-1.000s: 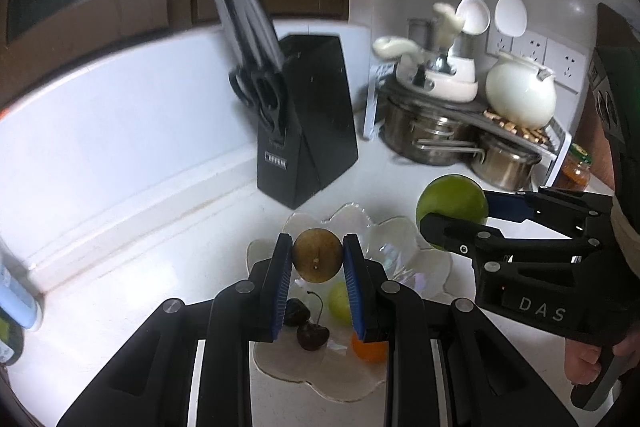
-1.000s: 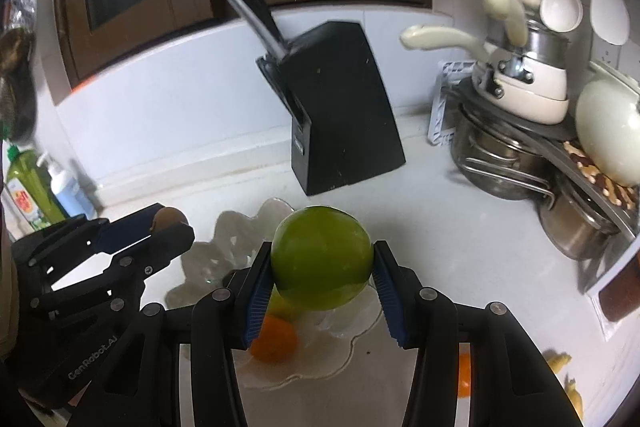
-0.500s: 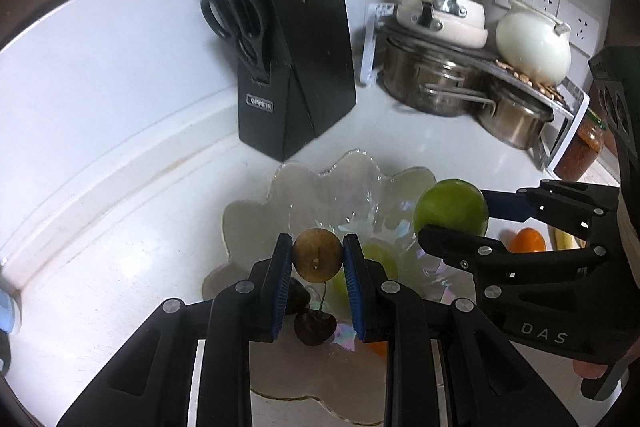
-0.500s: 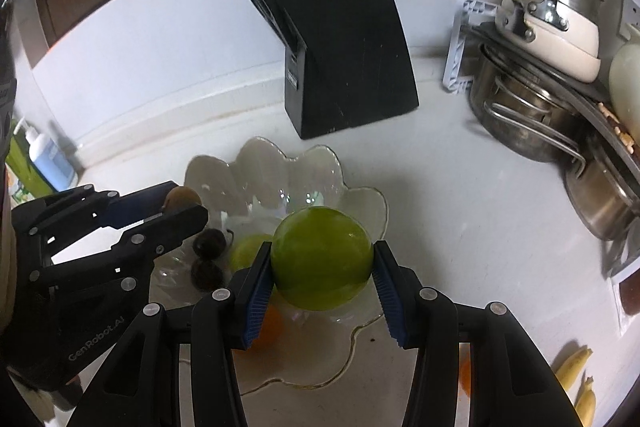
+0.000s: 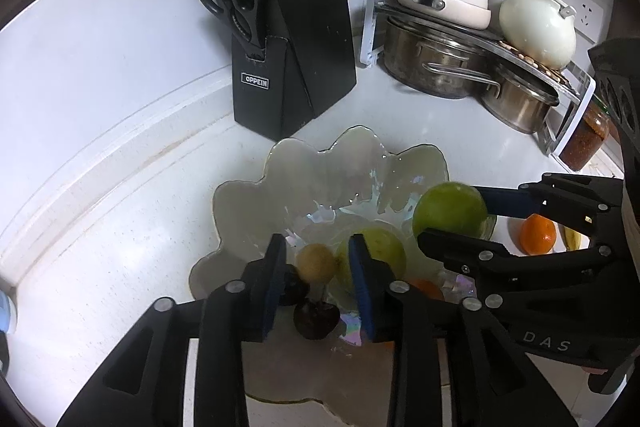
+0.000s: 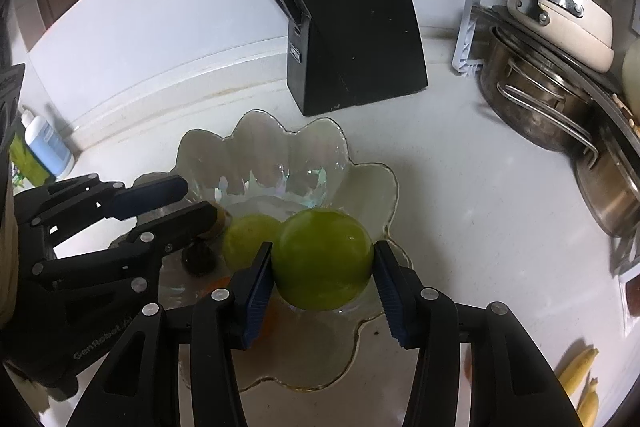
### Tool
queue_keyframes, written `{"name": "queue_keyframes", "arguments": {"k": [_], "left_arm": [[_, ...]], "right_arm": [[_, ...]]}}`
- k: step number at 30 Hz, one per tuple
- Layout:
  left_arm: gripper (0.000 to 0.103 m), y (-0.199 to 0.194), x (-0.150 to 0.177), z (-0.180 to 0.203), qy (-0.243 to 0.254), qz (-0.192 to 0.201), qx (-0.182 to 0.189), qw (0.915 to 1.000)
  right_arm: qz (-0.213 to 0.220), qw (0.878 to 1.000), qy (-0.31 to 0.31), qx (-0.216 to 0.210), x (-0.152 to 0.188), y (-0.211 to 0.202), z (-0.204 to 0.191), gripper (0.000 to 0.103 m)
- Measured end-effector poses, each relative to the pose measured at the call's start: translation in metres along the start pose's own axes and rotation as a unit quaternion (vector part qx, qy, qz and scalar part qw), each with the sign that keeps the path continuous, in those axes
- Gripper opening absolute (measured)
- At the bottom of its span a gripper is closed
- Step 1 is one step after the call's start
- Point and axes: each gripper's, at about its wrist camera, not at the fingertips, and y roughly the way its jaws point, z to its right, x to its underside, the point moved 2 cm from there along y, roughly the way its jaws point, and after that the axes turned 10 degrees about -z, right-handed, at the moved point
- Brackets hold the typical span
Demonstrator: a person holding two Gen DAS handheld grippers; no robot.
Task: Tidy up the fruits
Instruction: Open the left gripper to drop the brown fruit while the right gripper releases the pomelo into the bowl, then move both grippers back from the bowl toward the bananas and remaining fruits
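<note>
In the left wrist view the left gripper (image 5: 318, 269) sits low in the frame over the glass bowl (image 5: 320, 163). Its fingers are released: the small brown fruit (image 5: 316, 263) lies in the gap between them, clear of both pads, down in the bowl beside a pale green fruit (image 5: 380, 247) and above a dark cherry (image 5: 314, 319). At right of that frame the right gripper (image 5: 452, 223) is clenched on a lime (image 5: 450, 211) over the bowl's right rim. In the right wrist view the lime (image 6: 322, 259) fills the lower middle, both pads pressed to it. An orange (image 5: 536, 235) rests on the white surface (image 5: 120, 227) at far right, the knife block (image 5: 292, 35) stands behind the bowl.
</note>
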Motion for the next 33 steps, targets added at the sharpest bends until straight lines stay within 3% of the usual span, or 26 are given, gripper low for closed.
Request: {"name": "queue_keyframes", "arguments": {"k": [9, 15, 23, 33], "left_arm": [[0.048, -0.024, 0.005, -0.002, -0.013, 0.027, -0.038, 0.9988], [0.054, -0.051, 0.009, 0.004, -0.014, 0.059, -0.073, 0.9955], [0.061, -0.09, 0.018, 0.019, -0.014, 0.104, -0.081, 0.9912], [0.064, -0.137, 0.03, 0.054, 0.003, 0.165, -0.077, 0.9833]], "right_arm": [[0.032, 0.999, 0.005, 0.022, 0.001, -0.02, -0.001, 0.051], [0.063, 0.997, 0.019, 0.033, 0.011, -0.042, -0.001, 0.06], [0.108, 0.992, 0.044, 0.046, 0.029, -0.08, 0.004, 0.064], [0.187, 0.975, 0.08, 0.09, 0.066, -0.141, 0.013, 0.065]]}}
